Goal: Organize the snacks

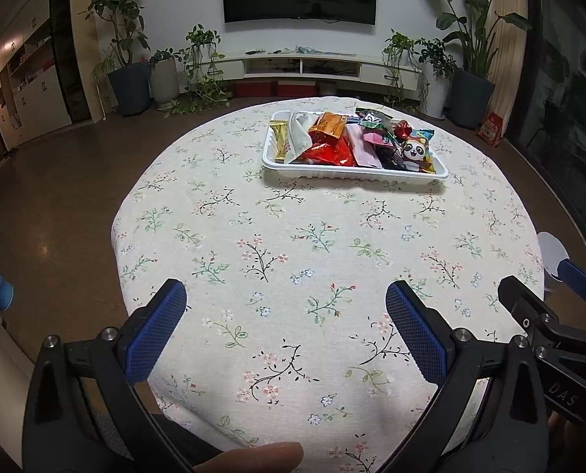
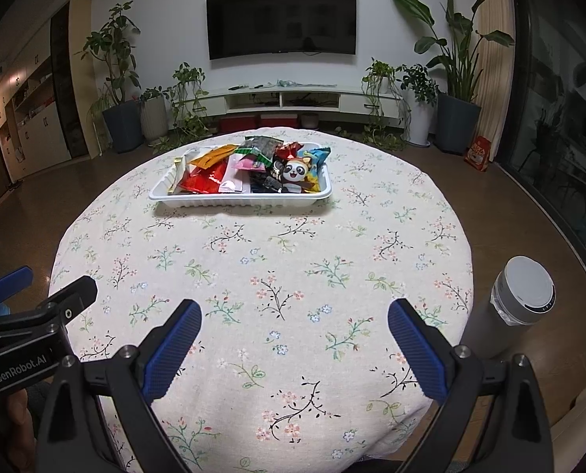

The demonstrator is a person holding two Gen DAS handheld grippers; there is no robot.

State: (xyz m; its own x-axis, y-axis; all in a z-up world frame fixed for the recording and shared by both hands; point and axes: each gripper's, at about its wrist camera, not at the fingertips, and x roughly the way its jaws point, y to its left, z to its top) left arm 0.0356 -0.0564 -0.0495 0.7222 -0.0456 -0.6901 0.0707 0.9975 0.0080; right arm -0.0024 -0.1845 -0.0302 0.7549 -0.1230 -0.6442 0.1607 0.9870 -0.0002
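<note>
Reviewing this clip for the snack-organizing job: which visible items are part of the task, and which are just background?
Task items: white tray on the table; the snack packets piled in it, including a panda packet and a red packet; left gripper and right gripper, both open and empty.

Background: grey cylinder, TV, potted plants, floral tablecloth.

right claw (image 2: 293,349): jaws wide apart, nothing between | tray (image 2: 198,199) of snack packets (image 2: 253,169): well ahead, slightly left on tabletop (image 2: 332,260) | left claw (image 2: 40,285): far left
</note>
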